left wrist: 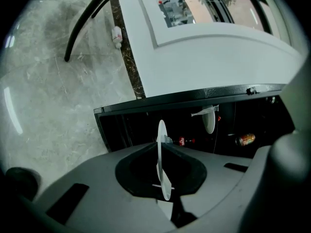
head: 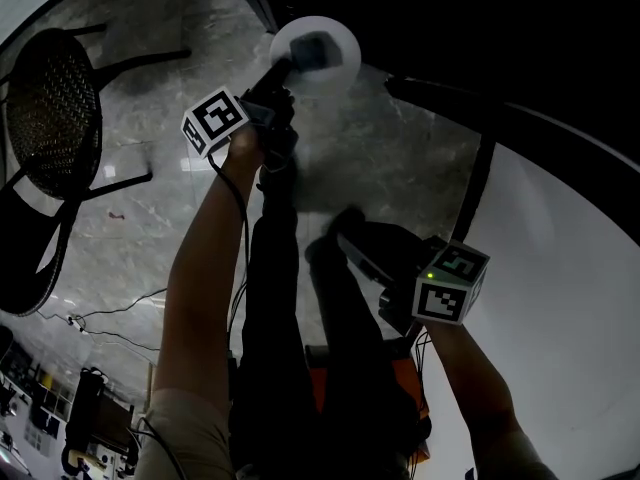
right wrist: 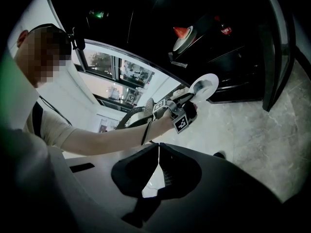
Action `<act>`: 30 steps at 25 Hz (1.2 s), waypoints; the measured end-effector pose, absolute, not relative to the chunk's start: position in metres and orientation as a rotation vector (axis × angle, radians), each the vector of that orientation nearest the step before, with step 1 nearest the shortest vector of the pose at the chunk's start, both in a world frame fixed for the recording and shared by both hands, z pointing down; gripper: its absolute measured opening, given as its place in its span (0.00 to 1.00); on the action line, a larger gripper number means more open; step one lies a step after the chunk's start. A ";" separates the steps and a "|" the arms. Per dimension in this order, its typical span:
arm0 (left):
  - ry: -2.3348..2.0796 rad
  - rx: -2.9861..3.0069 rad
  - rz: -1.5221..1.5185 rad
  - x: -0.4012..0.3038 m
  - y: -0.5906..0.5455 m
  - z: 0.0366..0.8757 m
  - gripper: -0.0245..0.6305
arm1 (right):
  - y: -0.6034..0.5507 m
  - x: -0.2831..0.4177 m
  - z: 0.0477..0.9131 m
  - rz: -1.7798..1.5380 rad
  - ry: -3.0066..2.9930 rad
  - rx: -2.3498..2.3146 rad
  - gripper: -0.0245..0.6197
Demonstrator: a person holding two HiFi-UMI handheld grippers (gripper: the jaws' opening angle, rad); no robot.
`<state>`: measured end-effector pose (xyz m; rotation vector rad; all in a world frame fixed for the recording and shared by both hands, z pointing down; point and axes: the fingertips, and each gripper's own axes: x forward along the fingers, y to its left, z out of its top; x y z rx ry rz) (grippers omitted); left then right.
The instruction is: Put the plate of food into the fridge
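Left gripper (head: 295, 63) is clamped on 1 edge of the plate (head: 335, 43), reaching it toward the open fridge (left wrist: 170, 103), while the right gripper (right wrist: 158, 152) is closed on nothing, likely just keeping clear.

Two grippers (head: 302, 66) (head: 348, 230), two plates (left wrist: 161, 164) (left wrist: 209, 122) (one inside the fridge (left wrist: 125, 129)), one bottle (left wrist: 187, 141), one can (left wrist: 245, 139), one chair (head: 50, 118).

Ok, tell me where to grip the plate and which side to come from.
Grip the plate by its thin rim, on the edge nearest you, coming from the side away from the fridge. The rim is slim enough for the jaws and clear of the food in the middle. The left tool is shut on it there, leaving the far edge free to enter first.
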<state>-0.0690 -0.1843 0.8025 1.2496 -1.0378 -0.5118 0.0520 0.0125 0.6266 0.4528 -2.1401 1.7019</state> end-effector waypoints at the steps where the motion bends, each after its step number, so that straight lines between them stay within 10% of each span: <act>1: -1.040 1.247 -0.514 -0.069 -0.186 0.804 0.07 | 0.011 0.050 0.627 1.697 -2.145 0.446 0.08; 30: -1.086 1.240 -0.518 -0.059 -0.210 0.833 0.07 | -0.024 0.025 0.638 1.769 -2.224 0.424 0.08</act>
